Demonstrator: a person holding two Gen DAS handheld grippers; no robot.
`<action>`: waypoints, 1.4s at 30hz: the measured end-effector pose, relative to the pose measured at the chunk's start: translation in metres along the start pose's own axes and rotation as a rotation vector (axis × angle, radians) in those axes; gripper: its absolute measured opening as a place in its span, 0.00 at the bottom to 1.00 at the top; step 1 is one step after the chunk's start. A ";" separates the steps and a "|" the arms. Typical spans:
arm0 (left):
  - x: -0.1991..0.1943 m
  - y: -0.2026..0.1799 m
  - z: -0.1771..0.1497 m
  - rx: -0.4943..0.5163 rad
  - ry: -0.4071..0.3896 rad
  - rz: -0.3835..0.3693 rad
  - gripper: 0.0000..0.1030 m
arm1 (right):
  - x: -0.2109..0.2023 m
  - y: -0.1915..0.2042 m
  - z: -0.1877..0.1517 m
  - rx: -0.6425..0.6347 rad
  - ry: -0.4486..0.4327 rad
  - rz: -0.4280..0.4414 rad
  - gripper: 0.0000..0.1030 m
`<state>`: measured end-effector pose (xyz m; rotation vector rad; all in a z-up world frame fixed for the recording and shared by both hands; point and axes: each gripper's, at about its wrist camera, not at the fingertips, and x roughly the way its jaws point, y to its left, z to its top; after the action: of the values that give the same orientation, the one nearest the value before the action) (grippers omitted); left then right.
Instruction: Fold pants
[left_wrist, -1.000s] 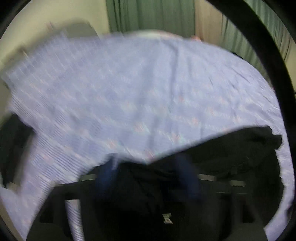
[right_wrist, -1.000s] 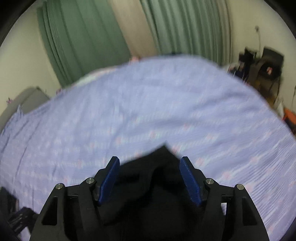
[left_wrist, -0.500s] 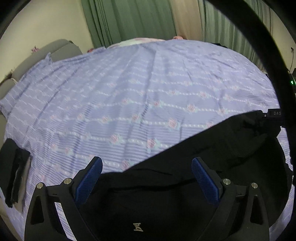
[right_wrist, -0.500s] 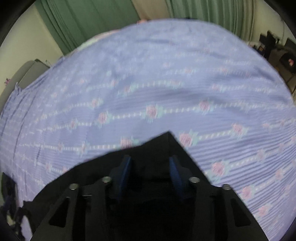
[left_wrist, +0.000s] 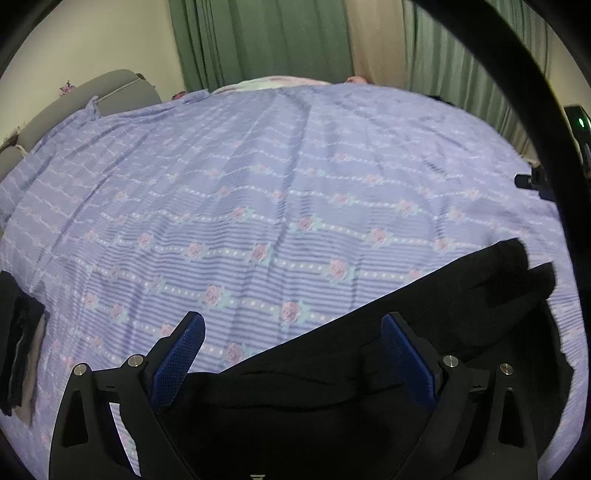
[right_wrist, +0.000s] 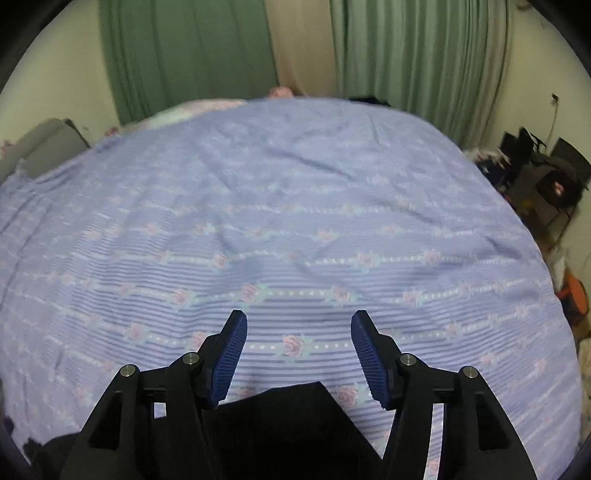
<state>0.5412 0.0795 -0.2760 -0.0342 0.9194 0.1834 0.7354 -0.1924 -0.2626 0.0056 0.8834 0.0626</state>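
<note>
One pair of black pants (left_wrist: 369, 387) lay spread on the bed, low on the lilac flowered bedspread (left_wrist: 277, 206), and every other thing sat around it. By my reading a fold had just been laid down and both claws were letting go. The left claw (left_wrist: 291, 354) stood wide, its blue pads (left_wrist: 177, 358) off the cloth, with the pants' straight edge running between them. The right claw (right_wrist: 297, 354) had its jaws opening, nothing pinched; a pointed corner of the pants (right_wrist: 295, 417) lay just below the pads, with bedspread showing between the tips.

Next, I judged, each claw needed a fresh hold on an edge for another fold, low enough to take every layer and not the sheet.

Only the left view showed the pants' far end bunched beyond that claw (left_wrist: 517, 273), a dark folded garment (left_wrist: 16, 339) well apart from the pants at the bed's edge, and a grey headboard (left_wrist: 92, 96). Only the right view showed the cluttered corner of the room (right_wrist: 543, 181) beyond the bed.
</note>
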 end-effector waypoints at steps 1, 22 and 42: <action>-0.004 0.000 0.000 0.009 -0.008 -0.014 0.95 | -0.005 -0.002 -0.002 -0.011 0.003 0.034 0.58; 0.017 -0.030 -0.001 0.085 0.017 -0.072 0.95 | 0.030 -0.022 -0.025 -0.045 0.206 0.142 0.03; -0.001 0.007 -0.013 0.394 0.037 -0.387 0.95 | -0.065 0.010 -0.105 -0.293 0.136 0.106 0.61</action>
<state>0.5293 0.0853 -0.2828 0.1494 0.9543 -0.3599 0.6124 -0.1886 -0.2783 -0.2280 1.0032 0.2935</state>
